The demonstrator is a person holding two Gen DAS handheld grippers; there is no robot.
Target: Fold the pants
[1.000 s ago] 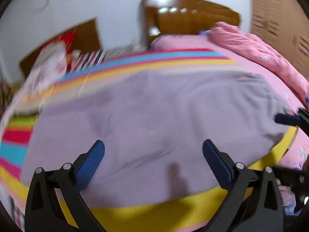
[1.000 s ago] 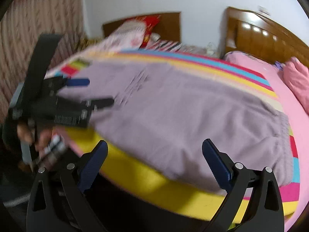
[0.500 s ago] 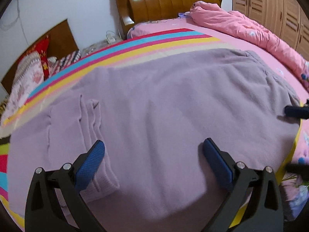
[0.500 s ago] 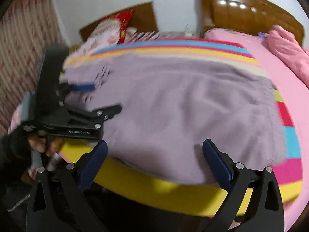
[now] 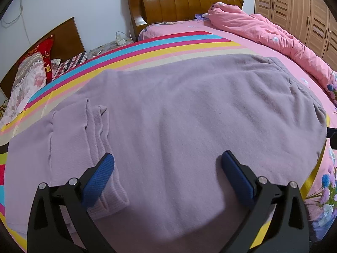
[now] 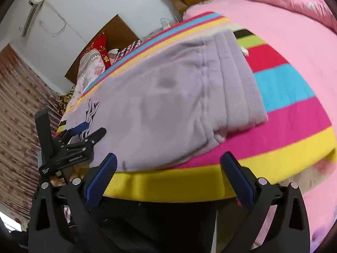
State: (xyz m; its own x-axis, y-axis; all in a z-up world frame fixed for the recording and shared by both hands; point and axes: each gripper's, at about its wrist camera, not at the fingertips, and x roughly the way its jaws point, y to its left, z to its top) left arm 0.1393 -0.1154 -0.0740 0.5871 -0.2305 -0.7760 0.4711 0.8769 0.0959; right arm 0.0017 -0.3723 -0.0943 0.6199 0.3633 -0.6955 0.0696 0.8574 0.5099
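Lilac pants (image 5: 189, 116) lie flat across a striped blanket (image 5: 168, 42) on the bed. Their ribbed cuffs (image 5: 96, 135) are bunched at the left, just ahead of my left gripper (image 5: 167, 160), which hovers open over the legs with nothing between its blue pads. In the right wrist view the pants (image 6: 164, 105) end in a stitched waistband (image 6: 236, 80) on the right. My right gripper (image 6: 169, 159) stands open at the bed's near edge, short of the cloth. The left gripper (image 6: 93, 128) shows there at the cuff end, held by a hand.
A crumpled pink duvet (image 5: 273, 33) lies along the far right of the bed, under a wooden headboard (image 5: 181, 2). Pillows (image 5: 31, 73) are stacked at the left, a wardrobe (image 5: 305, 10) at the right. A patterned curtain (image 6: 16, 126) hangs left of the bed.
The left gripper has moved in low over the pants near the cuffs. The right gripper has swung right, so the waistband end now faces it. Both stay open.
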